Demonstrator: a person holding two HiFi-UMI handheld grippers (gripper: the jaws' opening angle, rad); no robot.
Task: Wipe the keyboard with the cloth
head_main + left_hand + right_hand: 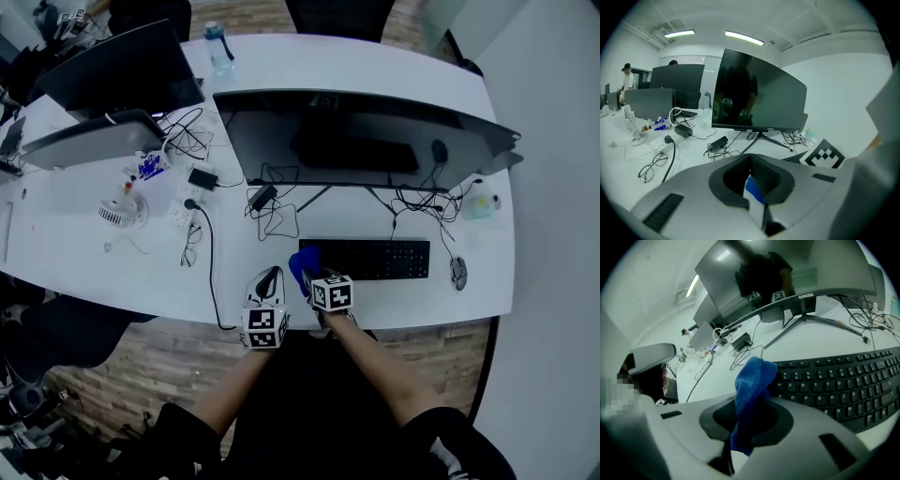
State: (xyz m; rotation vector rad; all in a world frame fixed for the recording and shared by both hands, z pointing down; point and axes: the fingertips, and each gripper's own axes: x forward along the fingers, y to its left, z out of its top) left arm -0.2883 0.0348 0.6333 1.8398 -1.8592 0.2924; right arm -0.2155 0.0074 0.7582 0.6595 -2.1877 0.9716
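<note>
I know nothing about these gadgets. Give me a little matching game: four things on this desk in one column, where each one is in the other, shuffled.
Things:
1. cloth
2. keyboard
3. glasses
4. bottle

Places:
A. standing near the far edge of the desk
B. pinched in the right gripper, hanging over the keyboard's left end
C. lying just left of the black cable
D. flat on the desk in front of the big monitor

Pairs: 1-B, 2-D, 3-C, 4-A
</note>
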